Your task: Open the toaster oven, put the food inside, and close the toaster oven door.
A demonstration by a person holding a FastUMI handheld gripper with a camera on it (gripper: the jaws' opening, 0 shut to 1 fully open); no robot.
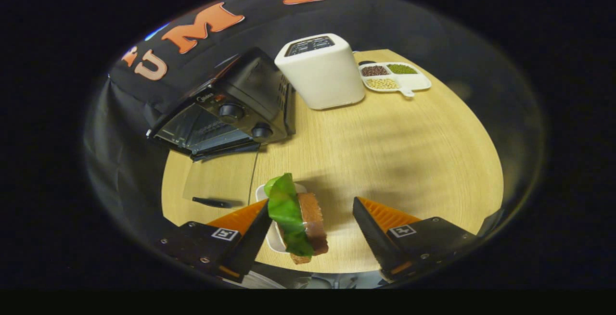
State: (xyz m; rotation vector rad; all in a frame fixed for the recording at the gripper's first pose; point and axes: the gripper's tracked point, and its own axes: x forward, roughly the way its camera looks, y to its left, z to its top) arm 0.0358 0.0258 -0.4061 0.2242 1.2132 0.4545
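Resting on a small white dish point(270, 238), the sandwich point(299, 219) sits between the spread gripper point(310, 216) fingers.

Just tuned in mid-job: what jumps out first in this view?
The sandwich, green leaf against brown bread, stands on edge between the open fingers of the gripper, leaning on one, over a small white dish. Beyond them sits the black toaster oven, door down, beside a white toaster.

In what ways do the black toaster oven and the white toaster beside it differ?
The toaster oven is black and low, with round knobs and its glass door hanging open; the toaster is white, taller and has slots on top. Both stand on the wooden table, beyond the open tool, with the sandwich between its fingers.
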